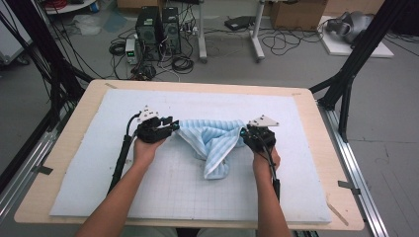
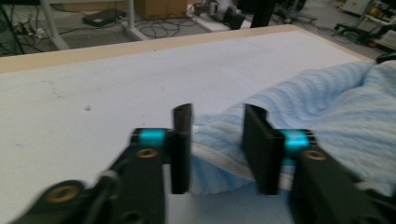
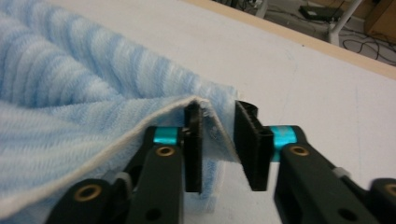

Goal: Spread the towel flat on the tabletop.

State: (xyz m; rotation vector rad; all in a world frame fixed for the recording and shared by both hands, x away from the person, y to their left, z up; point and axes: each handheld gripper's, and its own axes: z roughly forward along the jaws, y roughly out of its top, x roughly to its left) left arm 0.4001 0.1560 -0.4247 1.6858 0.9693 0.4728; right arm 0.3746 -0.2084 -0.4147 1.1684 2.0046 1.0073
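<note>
1. Left gripper (image 2: 217, 147): jaws parted around the towel's (image 1: 212, 140) hem, not clamped; at the towel's 9 o'clock.
2. Right gripper (image 3: 218, 147): jaws parted, a towel corner between them; at 3 o'clock.
3. Towel: blue-striped, bunched at mat (image 1: 99, 163) centre.

Grey floor (image 1: 385, 98) (cables (image 1: 286, 42), computer towers (image 1: 158, 32)).

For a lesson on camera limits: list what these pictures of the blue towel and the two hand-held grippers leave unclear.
- Left hand-held gripper: left gripper view is blurred; its jaws stand apart around the towel edge, contact unclear.
- Right hand-held gripper: in the right gripper view, towel fabric lies between the jaws; a firm pinch cannot be told.
- High view: both hand-held grippers are too small to judge.
</note>
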